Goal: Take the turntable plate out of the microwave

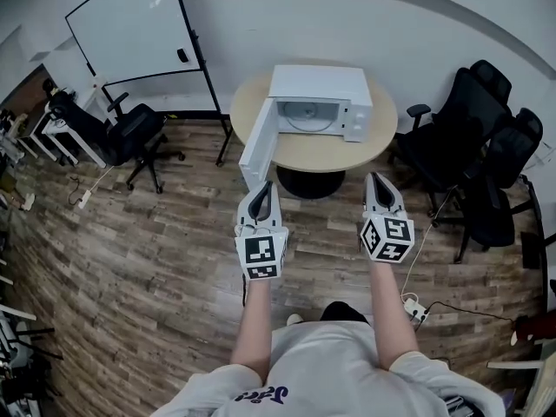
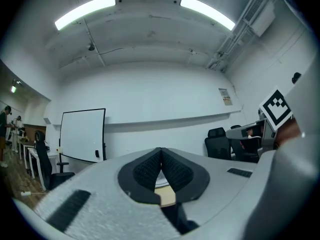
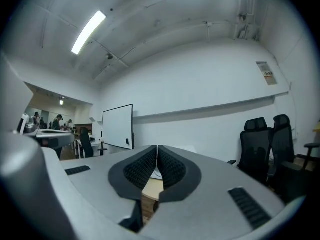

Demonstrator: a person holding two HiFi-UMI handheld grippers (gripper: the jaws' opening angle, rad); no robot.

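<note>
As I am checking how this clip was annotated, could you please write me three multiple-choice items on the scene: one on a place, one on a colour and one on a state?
1. Where does the microwave stand?
A. on the floor
B. on the round table
C. on an office chair

2. What colour is the microwave's casing?
A. black
B. white
C. red

3. How is the microwave door?
A. shut
B. swung open
C. taken off and laid flat

Answers:
1 B: the head view shows it resting on the wooden tabletop.
2 B: its top and sides are plainly white.
3 B: the door stands out from the cavity's left side, and the turntable plate shows inside.
</note>
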